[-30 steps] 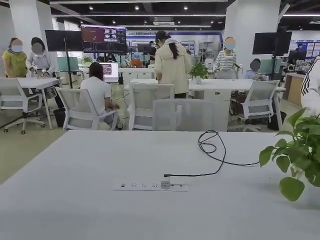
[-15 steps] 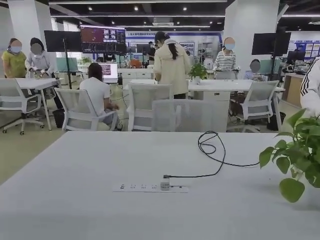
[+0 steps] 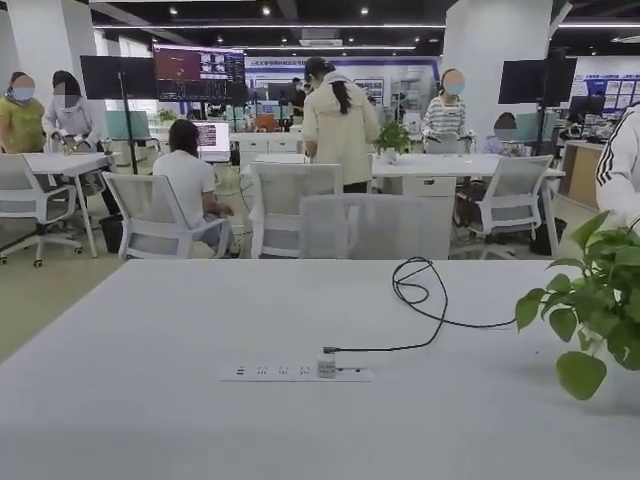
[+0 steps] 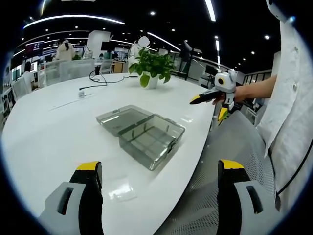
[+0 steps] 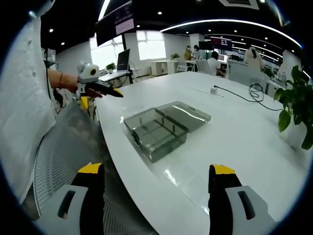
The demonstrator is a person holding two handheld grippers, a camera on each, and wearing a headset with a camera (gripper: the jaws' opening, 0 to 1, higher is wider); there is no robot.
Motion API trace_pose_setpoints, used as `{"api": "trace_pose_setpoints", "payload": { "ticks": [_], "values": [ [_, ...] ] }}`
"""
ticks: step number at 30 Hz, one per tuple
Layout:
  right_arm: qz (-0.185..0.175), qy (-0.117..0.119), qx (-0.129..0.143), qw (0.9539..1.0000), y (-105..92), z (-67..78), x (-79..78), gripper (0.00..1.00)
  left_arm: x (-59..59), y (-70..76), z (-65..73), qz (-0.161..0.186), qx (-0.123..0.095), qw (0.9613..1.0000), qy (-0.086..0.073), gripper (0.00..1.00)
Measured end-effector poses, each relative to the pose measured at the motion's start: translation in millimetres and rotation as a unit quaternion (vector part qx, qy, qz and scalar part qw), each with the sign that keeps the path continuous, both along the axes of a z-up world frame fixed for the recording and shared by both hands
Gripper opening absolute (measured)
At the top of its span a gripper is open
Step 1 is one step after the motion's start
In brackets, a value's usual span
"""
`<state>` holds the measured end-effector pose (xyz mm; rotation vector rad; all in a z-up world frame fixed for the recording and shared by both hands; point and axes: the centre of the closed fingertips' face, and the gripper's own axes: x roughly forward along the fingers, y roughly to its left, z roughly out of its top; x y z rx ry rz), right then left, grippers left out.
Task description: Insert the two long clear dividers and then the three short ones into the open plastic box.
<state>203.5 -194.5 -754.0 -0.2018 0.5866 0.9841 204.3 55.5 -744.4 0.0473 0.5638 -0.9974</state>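
Both the left hand-held gripper and the right hand-held gripper are hanging wide open off the white table's edge, framing the smoky clear plastic box lying mid-frame, lid flopped open, presumably lining up for the dividers.

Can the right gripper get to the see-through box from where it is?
Probably yes. The right gripper points at the open box, which sits near the table edge, and nothing stands between them. Its fingers are spread wide.
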Motion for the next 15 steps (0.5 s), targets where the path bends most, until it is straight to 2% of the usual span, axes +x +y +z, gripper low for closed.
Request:
{"api": "trace_pose_setpoints", "payload": {
  "ticks": [7, 10, 12, 15],
  "values": [
    [-0.007, -0.001, 0.005, 1.0, -0.6, 1.2, 2.0, 0.89, 21.0, 18.7, 2.0, 0.03, 0.002, 0.9996, -0.002, 1.0],
    [-0.01, 0.0, 0.007, 0.9999, -0.9, 1.5, 2.7, 0.88, 29.2, 30.8, -6.5, 0.044, 0.026, 0.9987, 0.004, 1.0],
    [-0.012, 0.0, 0.007, 0.9999, -1.9, 1.5, 3.6, 0.88, 33.3, 34.1, -8.7, 0.047, 0.023, 0.9986, 0.006, 1.0],
    [-0.014, 0.0, 0.008, 0.9999, -1.6, 1.4, 3.8, 0.88, 40.4, 43.1, -14.9, 0.059, 0.033, 0.9976, 0.015, 1.0]
  ]
}}
